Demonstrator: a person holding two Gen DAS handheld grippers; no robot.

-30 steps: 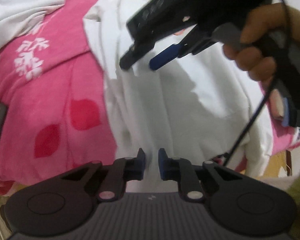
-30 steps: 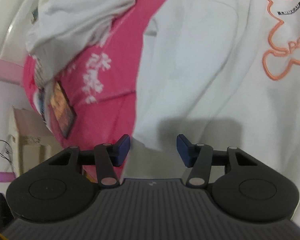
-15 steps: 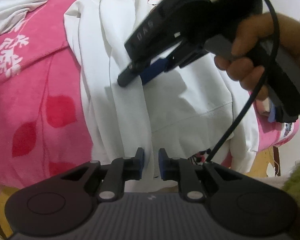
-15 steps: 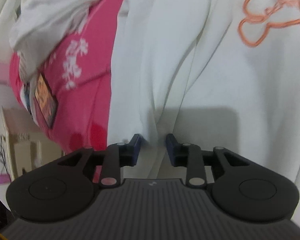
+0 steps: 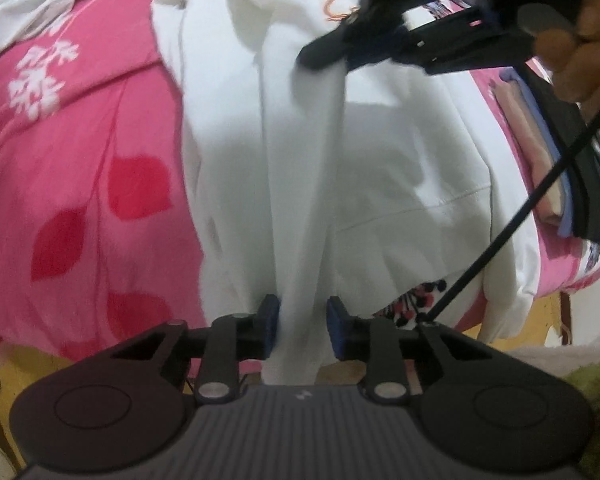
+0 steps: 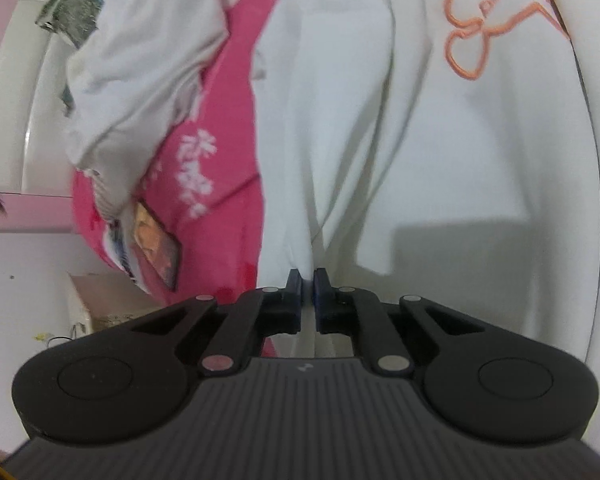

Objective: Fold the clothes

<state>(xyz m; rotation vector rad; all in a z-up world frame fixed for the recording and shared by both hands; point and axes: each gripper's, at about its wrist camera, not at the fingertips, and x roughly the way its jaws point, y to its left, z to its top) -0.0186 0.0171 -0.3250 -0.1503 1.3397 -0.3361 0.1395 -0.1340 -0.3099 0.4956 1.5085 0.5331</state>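
Note:
A white sweatshirt with an orange outline print lies on a pink blanket. In the left wrist view my left gripper stands open at the garment's near hem, with a long fold of white cloth running between its blue pads. My right gripper is shut on a pinched ridge of the sweatshirt near its left edge. The left wrist view shows the right gripper from the side, up the garment, held by a hand.
A second white garment is bunched at the far left of the blanket. A flat dark book or tablet lies at the bed's edge above a cardboard box. Folded clothes are stacked at the right. A black cable crosses the hem.
My right gripper went from wide open to shut on a ridge of the sweatshirt. My left gripper's fingers have spread apart, and the cloth has bunched into long folds.

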